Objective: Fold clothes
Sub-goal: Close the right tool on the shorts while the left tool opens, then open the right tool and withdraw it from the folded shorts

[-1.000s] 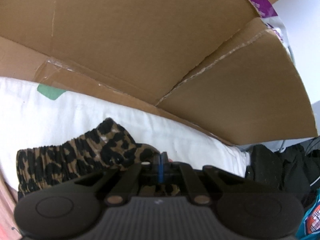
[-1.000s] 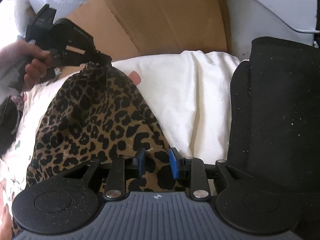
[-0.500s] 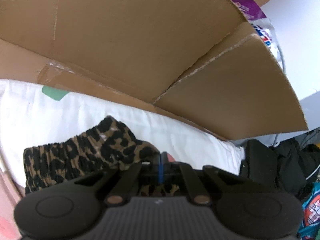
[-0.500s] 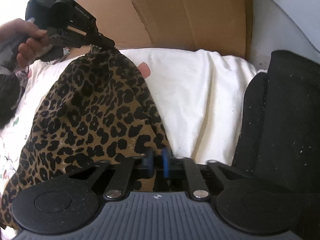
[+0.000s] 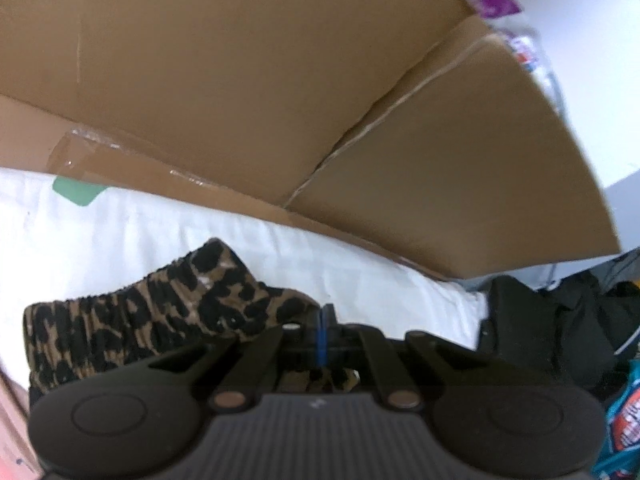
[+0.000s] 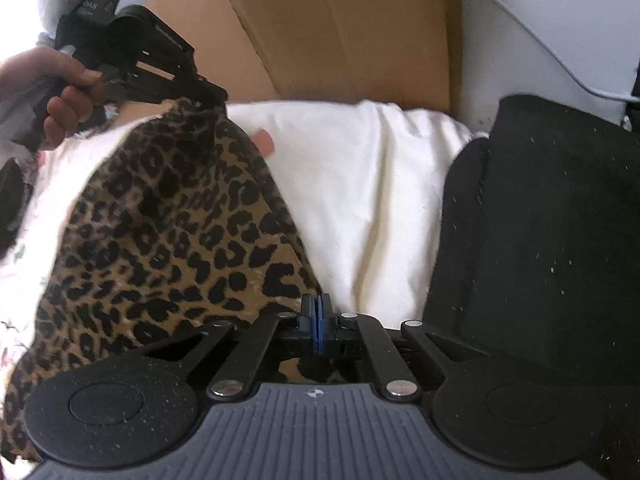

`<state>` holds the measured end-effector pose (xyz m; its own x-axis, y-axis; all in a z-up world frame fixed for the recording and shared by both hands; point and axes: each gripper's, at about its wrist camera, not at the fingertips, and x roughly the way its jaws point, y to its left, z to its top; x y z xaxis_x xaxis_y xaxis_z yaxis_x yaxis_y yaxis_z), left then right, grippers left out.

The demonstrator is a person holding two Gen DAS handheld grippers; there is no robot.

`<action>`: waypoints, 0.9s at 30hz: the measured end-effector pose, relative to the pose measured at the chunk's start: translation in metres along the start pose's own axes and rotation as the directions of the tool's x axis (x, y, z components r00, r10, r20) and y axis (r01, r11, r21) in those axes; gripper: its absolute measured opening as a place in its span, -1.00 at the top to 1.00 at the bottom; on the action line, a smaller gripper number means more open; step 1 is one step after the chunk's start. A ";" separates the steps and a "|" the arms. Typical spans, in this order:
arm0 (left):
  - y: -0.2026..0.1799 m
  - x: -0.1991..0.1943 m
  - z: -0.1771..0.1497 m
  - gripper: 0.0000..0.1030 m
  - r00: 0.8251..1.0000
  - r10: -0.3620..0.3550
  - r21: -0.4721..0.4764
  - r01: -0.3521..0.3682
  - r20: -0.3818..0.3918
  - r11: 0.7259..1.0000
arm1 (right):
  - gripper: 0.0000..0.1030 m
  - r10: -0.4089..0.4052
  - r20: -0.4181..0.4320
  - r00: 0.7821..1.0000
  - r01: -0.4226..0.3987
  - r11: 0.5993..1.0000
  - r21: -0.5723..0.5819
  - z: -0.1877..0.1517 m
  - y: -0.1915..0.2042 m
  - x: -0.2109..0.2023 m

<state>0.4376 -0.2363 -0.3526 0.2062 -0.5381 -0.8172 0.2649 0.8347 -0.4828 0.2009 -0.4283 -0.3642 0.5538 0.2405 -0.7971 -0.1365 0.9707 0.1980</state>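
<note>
Leopard-print garment [image 6: 168, 240] stretched over white bedding [image 6: 360, 184], raised between two grippers. Left gripper [image 6: 208, 98], held by a hand [image 6: 60, 92], has its fingers clamped on the far corner of the garment, near the cardboard [image 6: 340, 28] at the bedding's far edge. Right gripper [image 6: 318, 322] fingers pressed together on the near hem. Black cloth [image 6: 540, 240] lies along the bedding's right edge, beside the garment but apart.

Open white sheet [image 6: 360, 184] lay between the leopard-print garment [image 6: 168, 240] and black cloth [image 6: 540, 240] at its right edge; a cardboard wall [image 5: 280, 80] blocked the far edge
</note>
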 end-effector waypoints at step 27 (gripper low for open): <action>-0.043 0.000 -0.034 0.51 0.993 -0.102 -0.019 0.102 -0.053 0.995 | 0.88 -0.019 0.047 0.999 0.006 0.962 0.275 -0.040 -0.031 -0.052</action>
<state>0.3944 -0.2678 -0.3423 0.1276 -0.6139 -0.7790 0.2667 0.7778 -0.5692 0.1431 -0.4707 -0.3514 0.5942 0.2215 -0.7732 0.0974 0.9344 0.3426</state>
